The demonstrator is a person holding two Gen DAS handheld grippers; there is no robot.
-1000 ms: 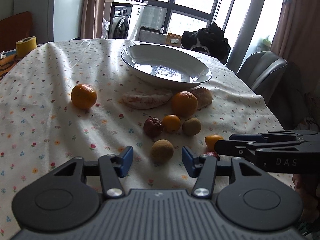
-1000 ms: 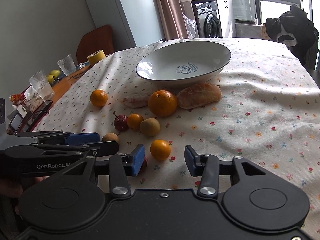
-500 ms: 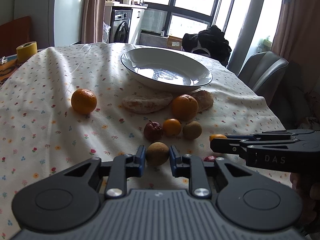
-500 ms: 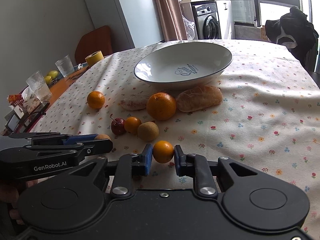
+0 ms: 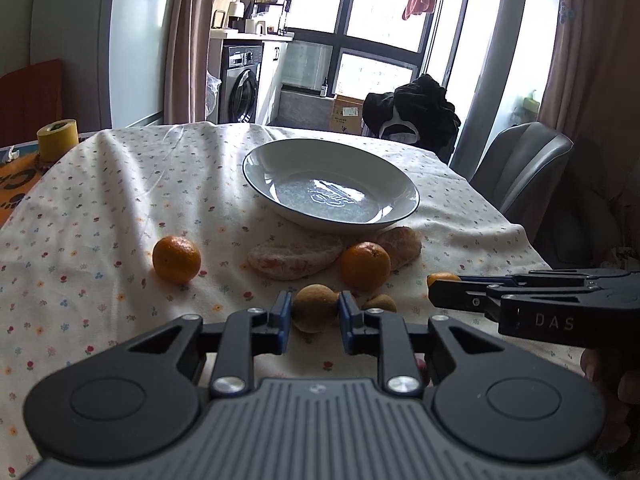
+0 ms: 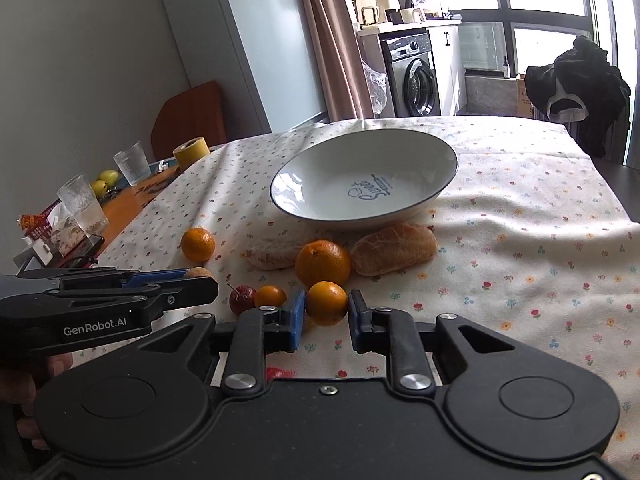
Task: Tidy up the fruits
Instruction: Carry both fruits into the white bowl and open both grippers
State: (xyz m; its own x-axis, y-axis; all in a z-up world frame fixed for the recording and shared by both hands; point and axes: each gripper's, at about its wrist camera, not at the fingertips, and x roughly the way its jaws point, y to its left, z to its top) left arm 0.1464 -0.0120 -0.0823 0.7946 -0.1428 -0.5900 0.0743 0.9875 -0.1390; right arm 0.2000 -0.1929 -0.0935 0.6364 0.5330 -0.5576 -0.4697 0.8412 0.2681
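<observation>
My left gripper (image 5: 314, 312) is shut on a brown round fruit (image 5: 315, 307), held above the flowered cloth. My right gripper (image 6: 326, 310) is shut on a small orange (image 6: 326, 303), also lifted. A white bowl (image 6: 424, 204) with a dark rim sits empty at the table's middle; the left wrist view shows the bowl (image 5: 280, 204) too. In front of it lie a big orange (image 6: 323, 262), another orange (image 6: 197, 244) to the left, a tiny orange (image 6: 270, 296), a dark red fruit (image 6: 242, 298) and a second brown fruit (image 5: 379, 303). In the left wrist view the right gripper (image 5: 442, 286) reaches in from the right.
Two bread rolls (image 6: 394, 249) (image 5: 294, 256) lie just before the bowl. Glasses (image 6: 82, 204), a yellow tape roll (image 6: 191, 152) and clutter stand on the bare wood at the left. A grey chair (image 5: 520, 168) stands at the table's right side.
Both grippers went from open to shut, the left on the brown fruit and the right on the small orange, and both have risen with their fruit toward the bowl.
</observation>
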